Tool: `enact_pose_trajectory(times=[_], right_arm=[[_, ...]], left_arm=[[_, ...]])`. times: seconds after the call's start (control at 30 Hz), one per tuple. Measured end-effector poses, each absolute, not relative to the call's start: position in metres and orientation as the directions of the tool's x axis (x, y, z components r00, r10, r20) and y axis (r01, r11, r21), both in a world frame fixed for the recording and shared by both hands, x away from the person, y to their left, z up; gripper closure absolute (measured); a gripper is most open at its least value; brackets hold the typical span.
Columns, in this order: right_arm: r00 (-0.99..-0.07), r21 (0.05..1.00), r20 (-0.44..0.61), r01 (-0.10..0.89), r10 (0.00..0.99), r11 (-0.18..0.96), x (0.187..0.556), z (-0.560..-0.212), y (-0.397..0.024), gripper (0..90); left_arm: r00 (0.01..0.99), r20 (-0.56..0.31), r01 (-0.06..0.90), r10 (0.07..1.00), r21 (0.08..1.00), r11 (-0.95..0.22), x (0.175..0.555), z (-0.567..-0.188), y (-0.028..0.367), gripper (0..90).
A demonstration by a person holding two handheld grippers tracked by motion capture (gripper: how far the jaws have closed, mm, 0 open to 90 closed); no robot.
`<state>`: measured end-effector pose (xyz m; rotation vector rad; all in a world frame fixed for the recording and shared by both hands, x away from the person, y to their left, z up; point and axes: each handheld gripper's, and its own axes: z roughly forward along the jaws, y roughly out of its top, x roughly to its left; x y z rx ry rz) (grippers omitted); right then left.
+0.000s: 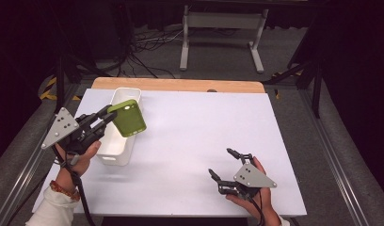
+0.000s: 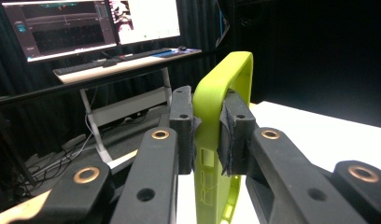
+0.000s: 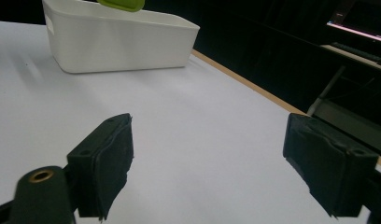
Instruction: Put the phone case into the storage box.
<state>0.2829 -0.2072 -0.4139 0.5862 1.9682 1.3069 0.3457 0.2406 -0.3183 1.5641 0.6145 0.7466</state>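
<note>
Clamping the green phone case [image 1: 129,117] by its edge, the left gripper [image 1: 107,116] holds it above the white bin [image 1: 118,153] at the bench's [image 1: 190,141] nine o'clock, long axis running twelve to six, slightly tilted. Right gripper [image 1: 225,165] rests at five o'clock, jaws wide and empty.

The right gripper [image 3: 207,163] holds its jaws wide apart, with bare white table [image 3: 188,140] between and ahead of them. Beyond the left jaw stands a white bin [image 3: 118,44], a green object [image 3: 122,4] at its top. A monitor [image 3: 361,23] glows beyond the right jaw.
</note>
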Motion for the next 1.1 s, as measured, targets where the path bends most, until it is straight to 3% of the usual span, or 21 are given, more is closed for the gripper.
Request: enact_pose_trajectory(times=[0.47,0.87,1.1], right_arm=[[-0.633,0.929,-0.297,-0.019,0.715,0.369,0.283,-0.410,-0.211,12.0],[-0.638,0.920,-0.307,-0.009,0.706,0.392,0.284,-0.413,-0.207,13.9],[-0.643,0.917,-0.310,-0.010,0.700,0.398,0.284,-0.414,-0.206,14.1]], left_arm=[[0.645,0.104,-0.018,0.757,0.993,-0.121,0.367,-0.311,0.250,78.0],[0.628,0.077,0.016,0.774,0.994,-0.111,0.386,-0.303,0.262,78.0],[0.601,0.103,0.018,0.792,0.990,-0.142,0.394,-0.302,0.267,78.0]])
